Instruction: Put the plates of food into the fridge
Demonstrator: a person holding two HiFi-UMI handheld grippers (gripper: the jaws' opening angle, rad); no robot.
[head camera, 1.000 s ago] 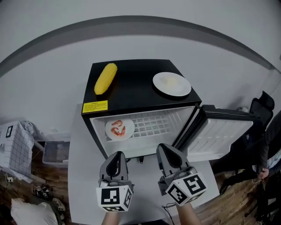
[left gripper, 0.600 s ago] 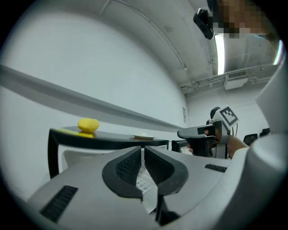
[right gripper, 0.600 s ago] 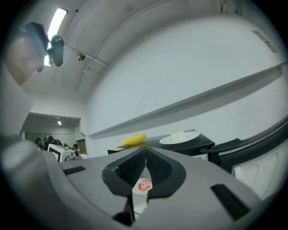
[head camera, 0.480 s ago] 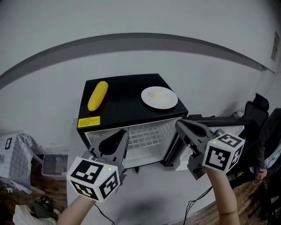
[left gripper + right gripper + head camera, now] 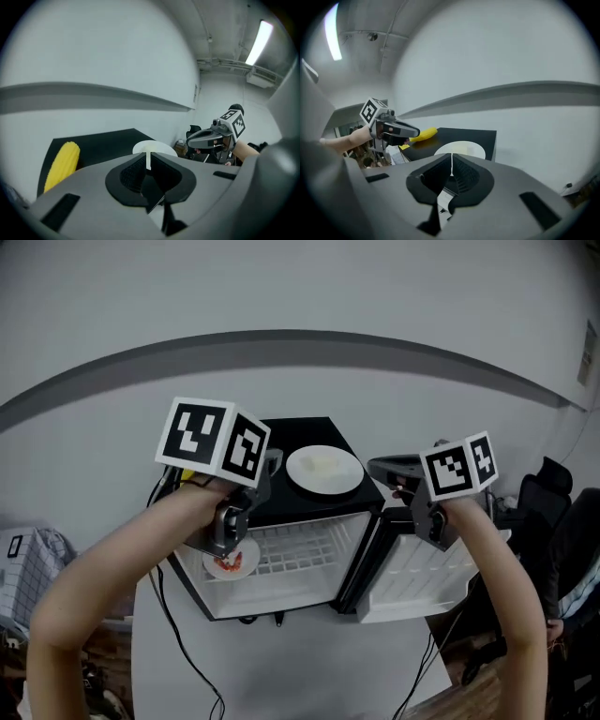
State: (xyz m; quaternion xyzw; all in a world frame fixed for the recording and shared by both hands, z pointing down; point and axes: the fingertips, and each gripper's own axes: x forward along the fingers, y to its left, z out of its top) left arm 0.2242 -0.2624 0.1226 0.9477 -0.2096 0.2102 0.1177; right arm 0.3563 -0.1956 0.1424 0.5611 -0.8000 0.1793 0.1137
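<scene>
Both tools are closed and empty: the left tool (image 5: 149,158) has its jaws drawn together to a thin slit, and the right tool (image 5: 451,163) is the same (nothing sits between the pads of either). Each is held on a bare arm above the fridge (image 5: 302,432), the left tool over the fridge's left front corner and the right tool over its right front corner. Both point across the fridge's black top. Toward the right of that top sits a white plate (image 5: 323,471) with some pale food on it, between the two tools and touched by neither. A yellow corn cob (image 5: 62,165) lies along the left side of the top. At the fridge's right the door (image 5: 422,573) stands open. Inside the fridge, at the left end of the white wire shelf (image 5: 298,549), rests a second plate (image 5: 231,562) carrying something red and white. Under the fridge is a white bench (image 5: 309,662).
</scene>
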